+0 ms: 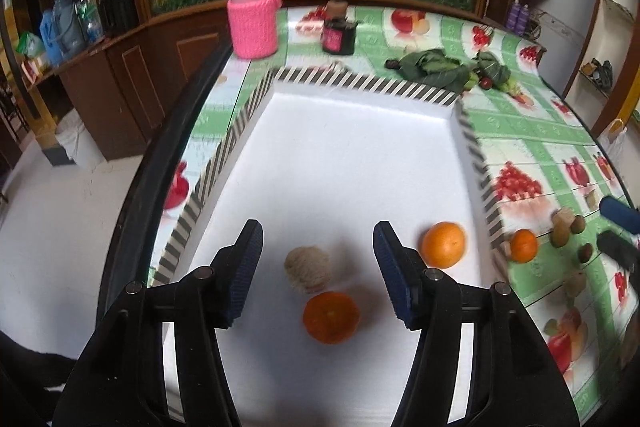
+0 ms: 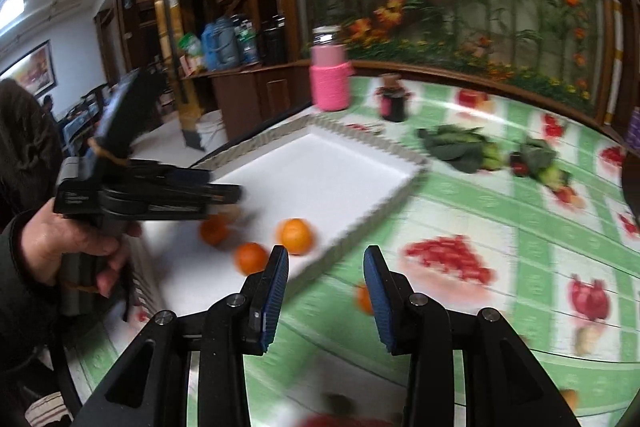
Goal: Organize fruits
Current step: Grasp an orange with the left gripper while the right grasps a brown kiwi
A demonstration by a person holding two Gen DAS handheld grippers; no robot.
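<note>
A white tray [image 1: 352, 147] with a striped rim sits on the fruit-print tablecloth. In it lie an orange [image 1: 331, 316], a beige round fruit [image 1: 307, 269] and a second orange [image 1: 443, 244]. My left gripper [image 1: 318, 269] is open and empty just above the beige fruit and the near orange. A small orange [image 1: 523, 245] and several brown fruits [image 1: 566, 227] lie on the cloth right of the tray. My right gripper [image 2: 326, 293] is open and empty over the cloth, with the small orange [image 2: 363, 299] between its fingers. The tray [image 2: 340, 167] holds three oranges in the right wrist view.
A pink knit-covered bottle [image 1: 253, 11] and a dark jar [image 1: 338, 29] stand behind the tray. Leafy greens [image 1: 444, 67] lie at the back right. The table's black edge [image 1: 132, 207] runs along the left. A wood and glass cabinet stands behind.
</note>
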